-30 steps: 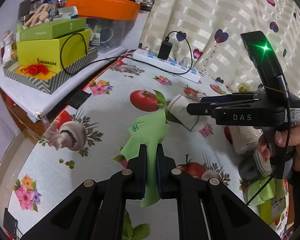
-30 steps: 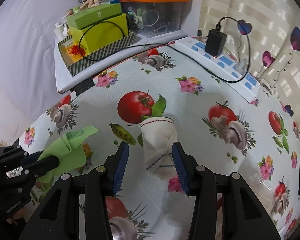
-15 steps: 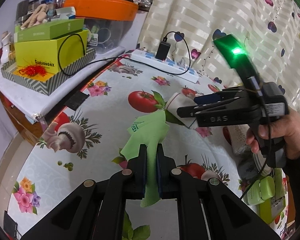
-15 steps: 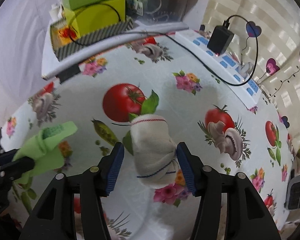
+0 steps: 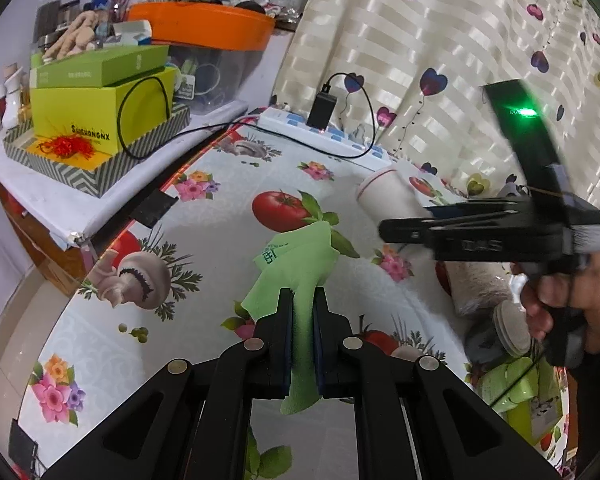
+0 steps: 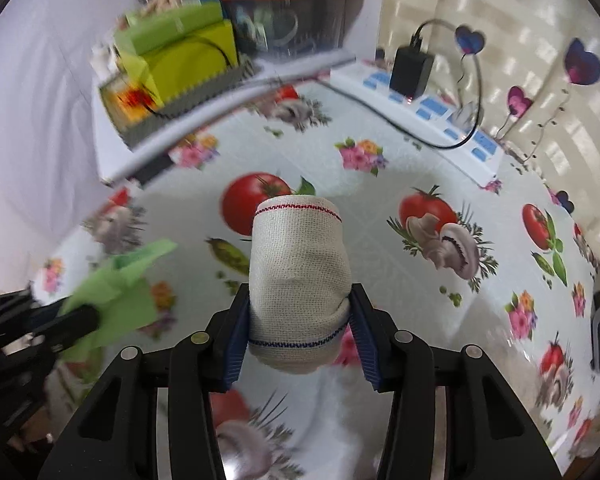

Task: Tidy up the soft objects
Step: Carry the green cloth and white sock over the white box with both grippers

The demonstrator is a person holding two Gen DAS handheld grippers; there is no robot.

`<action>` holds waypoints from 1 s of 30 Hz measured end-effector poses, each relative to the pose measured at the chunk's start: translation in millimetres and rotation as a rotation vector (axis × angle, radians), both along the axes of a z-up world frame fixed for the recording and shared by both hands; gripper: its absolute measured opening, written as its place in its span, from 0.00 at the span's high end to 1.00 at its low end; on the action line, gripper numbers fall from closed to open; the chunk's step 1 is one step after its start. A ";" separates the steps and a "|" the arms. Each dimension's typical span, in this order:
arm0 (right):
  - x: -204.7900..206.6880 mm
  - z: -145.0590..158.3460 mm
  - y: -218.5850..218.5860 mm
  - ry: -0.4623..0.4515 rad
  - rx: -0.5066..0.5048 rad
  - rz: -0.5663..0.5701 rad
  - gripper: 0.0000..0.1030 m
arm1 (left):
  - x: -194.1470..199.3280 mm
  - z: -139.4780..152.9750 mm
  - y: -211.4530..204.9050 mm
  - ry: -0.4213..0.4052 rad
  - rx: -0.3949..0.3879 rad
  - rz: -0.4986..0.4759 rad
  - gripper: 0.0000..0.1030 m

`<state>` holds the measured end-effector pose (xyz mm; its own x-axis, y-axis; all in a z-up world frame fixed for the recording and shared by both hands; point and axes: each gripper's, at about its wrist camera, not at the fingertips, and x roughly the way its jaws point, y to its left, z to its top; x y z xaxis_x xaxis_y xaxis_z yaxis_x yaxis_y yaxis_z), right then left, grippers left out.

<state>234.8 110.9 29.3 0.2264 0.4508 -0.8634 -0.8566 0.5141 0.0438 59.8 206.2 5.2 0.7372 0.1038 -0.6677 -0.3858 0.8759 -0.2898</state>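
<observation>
The left tool (image 5: 301, 312) is built of matte black plastic: two angular linkage arms with triangular cut-outs are joined by round silver screws, and each finger is lined with a dark blue pad. The right tool (image 6: 299, 322) is made the same way, its ribbed blue pads (image 6: 236, 336) set on black fingers with silver screw heads behind them. Seen from the side, its black body is marked with pale letters, blurred here, and topped by a black fin in which a green light glows. A thin cable is run along its handle. A dark sleeve is worn at the wrist of the right hand (image 5: 572, 300).
</observation>
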 end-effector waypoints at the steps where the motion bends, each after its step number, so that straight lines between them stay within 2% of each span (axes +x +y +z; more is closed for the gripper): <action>1: -6.6 6.6 -7.5 -0.002 0.024 -0.003 0.54 | -1.1 2.5 -2.5 -0.003 0.003 -0.003 0.93; 7: -42.1 36.2 -49.7 -0.005 0.156 -0.029 0.54 | -7.5 18.4 -23.4 -0.027 0.023 -0.036 0.93; 13: -77.3 51.8 -96.4 -0.026 0.233 -0.064 0.54 | -13.1 33.1 -53.1 -0.052 0.044 -0.090 0.93; 21: -102.4 57.1 -148.7 -0.035 0.313 -0.129 0.54 | -18.3 53.4 -94.6 -0.091 0.070 -0.178 0.93; 30: -107.4 55.5 -222.9 -0.051 0.381 -0.281 0.53 | -13.4 70.1 -136.2 -0.116 0.097 -0.267 0.93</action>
